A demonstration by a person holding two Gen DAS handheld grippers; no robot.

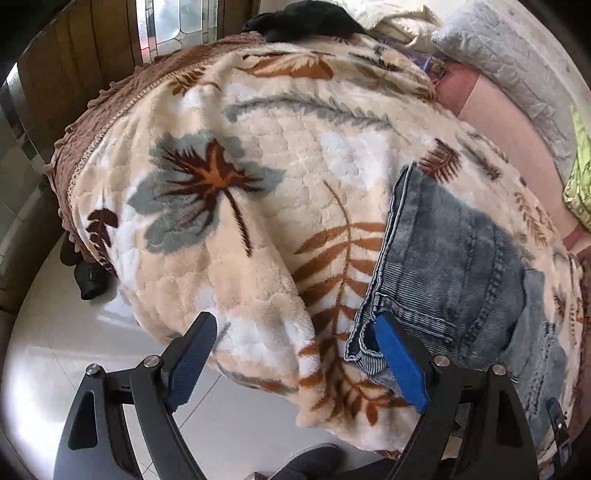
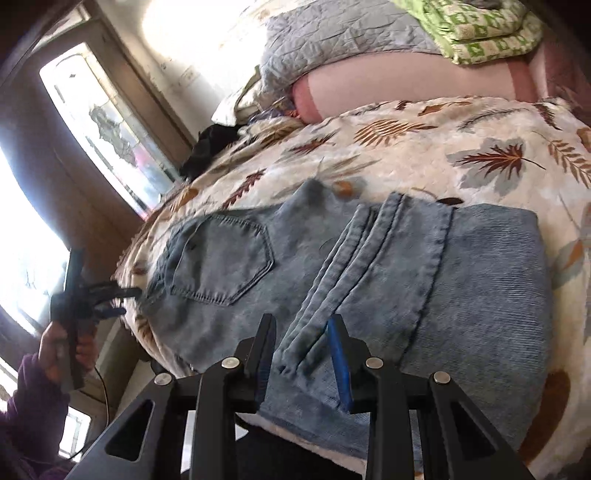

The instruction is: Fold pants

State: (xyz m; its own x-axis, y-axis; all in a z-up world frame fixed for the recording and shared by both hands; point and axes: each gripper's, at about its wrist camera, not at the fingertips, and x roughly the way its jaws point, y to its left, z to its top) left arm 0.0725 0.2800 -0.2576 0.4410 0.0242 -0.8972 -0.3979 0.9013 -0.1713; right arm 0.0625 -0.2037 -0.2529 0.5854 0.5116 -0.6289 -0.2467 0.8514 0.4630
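Note:
Blue denim pants lie folded on a cream leaf-print blanket on the bed; a back pocket faces up on the left. In the left wrist view the pants lie at the lower right. My left gripper is open wide at the blanket's near edge, its right finger against the pants' waistband corner; it also shows in the right wrist view. My right gripper is open, its jaws on either side of the folded leg hems at the pants' near edge.
A grey quilted pillow, a green patterned cloth and a pink sheet lie at the far side of the bed. A black garment lies at the far edge. A window and pale tiled floor are on the left.

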